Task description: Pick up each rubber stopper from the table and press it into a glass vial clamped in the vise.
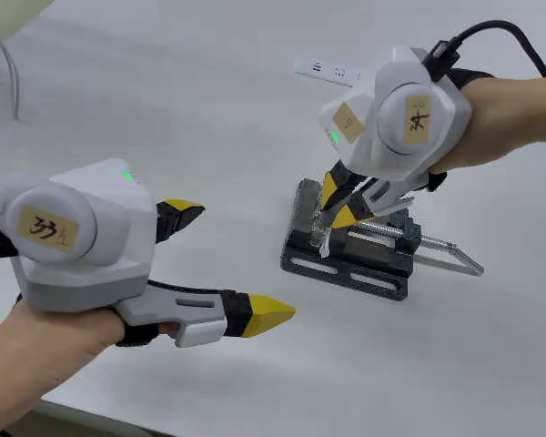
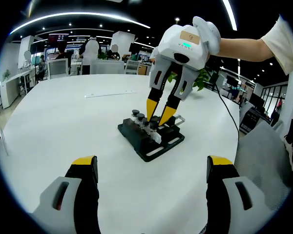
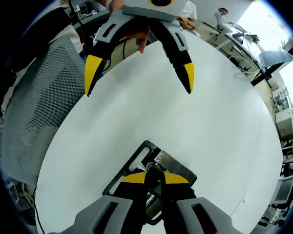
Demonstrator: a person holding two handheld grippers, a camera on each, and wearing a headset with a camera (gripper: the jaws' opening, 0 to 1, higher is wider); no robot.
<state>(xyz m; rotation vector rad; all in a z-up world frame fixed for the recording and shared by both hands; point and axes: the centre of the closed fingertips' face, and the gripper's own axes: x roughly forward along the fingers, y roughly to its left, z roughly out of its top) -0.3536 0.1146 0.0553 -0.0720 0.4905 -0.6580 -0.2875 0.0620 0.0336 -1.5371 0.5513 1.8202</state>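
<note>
Here, right gripper (image 1: pixel 338 206) pinches one stopper (image 3: pixel 154 171) at one vise (image 1: pixel 357 261).

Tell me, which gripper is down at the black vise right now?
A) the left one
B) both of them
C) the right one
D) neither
C: the right gripper has its yellow tips down at the vise, closed on a dark stopper, while the left gripper hovers open over the table, apart from the vise.

Open table (image 1: pixel 209 91) rings vise (image 1: pixel 346 259); above it — right gripper (image 1: pixel 338 206).
</note>
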